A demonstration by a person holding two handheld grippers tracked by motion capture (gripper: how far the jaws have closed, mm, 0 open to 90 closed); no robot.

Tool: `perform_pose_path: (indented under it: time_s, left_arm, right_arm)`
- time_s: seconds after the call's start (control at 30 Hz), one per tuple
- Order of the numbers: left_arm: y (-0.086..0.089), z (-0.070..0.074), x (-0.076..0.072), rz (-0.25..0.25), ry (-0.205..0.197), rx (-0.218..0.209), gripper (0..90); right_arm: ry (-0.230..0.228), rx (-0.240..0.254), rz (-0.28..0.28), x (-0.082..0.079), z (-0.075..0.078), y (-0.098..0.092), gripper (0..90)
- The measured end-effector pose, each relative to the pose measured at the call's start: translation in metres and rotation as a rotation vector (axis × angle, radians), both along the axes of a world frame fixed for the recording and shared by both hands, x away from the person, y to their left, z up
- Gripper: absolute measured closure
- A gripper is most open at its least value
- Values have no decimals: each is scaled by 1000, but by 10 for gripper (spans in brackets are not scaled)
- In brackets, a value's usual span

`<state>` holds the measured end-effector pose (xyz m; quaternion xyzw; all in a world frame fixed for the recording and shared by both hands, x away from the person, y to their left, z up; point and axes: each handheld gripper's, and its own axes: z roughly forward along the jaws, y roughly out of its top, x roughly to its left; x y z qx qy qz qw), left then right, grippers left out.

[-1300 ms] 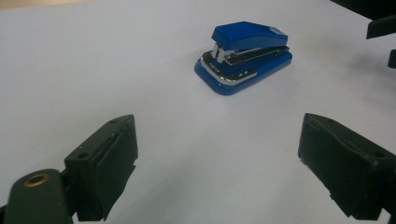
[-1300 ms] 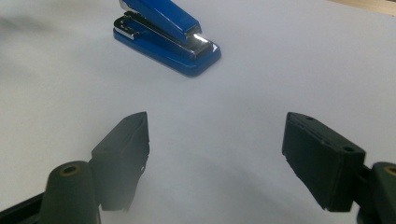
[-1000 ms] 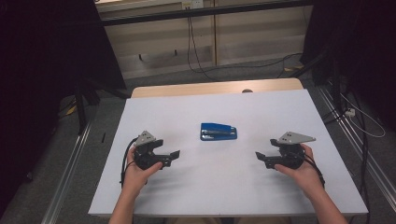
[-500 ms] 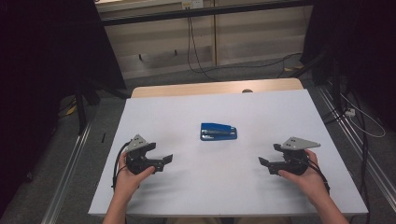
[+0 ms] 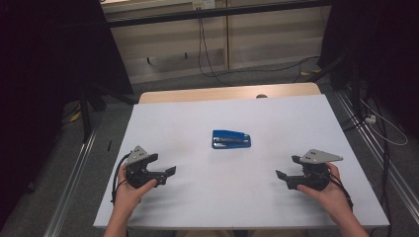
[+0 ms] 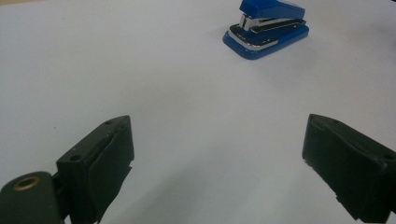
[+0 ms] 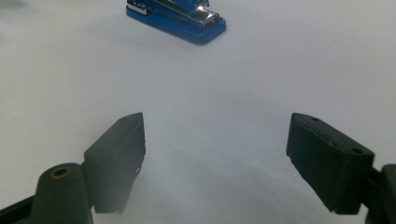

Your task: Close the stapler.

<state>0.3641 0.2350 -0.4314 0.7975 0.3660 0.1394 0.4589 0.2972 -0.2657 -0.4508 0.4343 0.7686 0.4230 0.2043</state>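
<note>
stapler (image 5: 231, 139): glossy blue plastic (chrome metal inside) | table (image 5: 197, 197): matt white

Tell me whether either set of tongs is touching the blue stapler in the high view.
No, the stapler lies alone mid-table, with the left tongs and right tongs open and well apart from it.

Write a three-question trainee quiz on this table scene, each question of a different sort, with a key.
1. True or false: the stapler is clamped in the left gripper.
2. What colour is the stapler?
3. How do the right gripper's jaws stand? A. shut on the stapler B. open with nothing between them C. shut on a cable

Key
1. False: it lies alone on the white table, apart from both grippers.
2. Blue, with a metal strip.
3. B
</note>
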Motion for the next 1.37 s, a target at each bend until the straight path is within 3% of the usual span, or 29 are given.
perform_pose_path:
  time_s: [0.13, 0.63, 1.37]
  left_arm:
    - [5, -2, -3, 11, 1, 15, 92]
    - [15, -4, -10, 31, 5, -4, 92]
    - [15, -2, -15, 13, -4, -9, 92]
  right_arm:
    - [1, -5, -1, -3, -1, -3, 199]
    - [-3, -11, -8, -11, -1, -10, 195]
    - [-27, -12, -11, -16, -2, -13, 186]
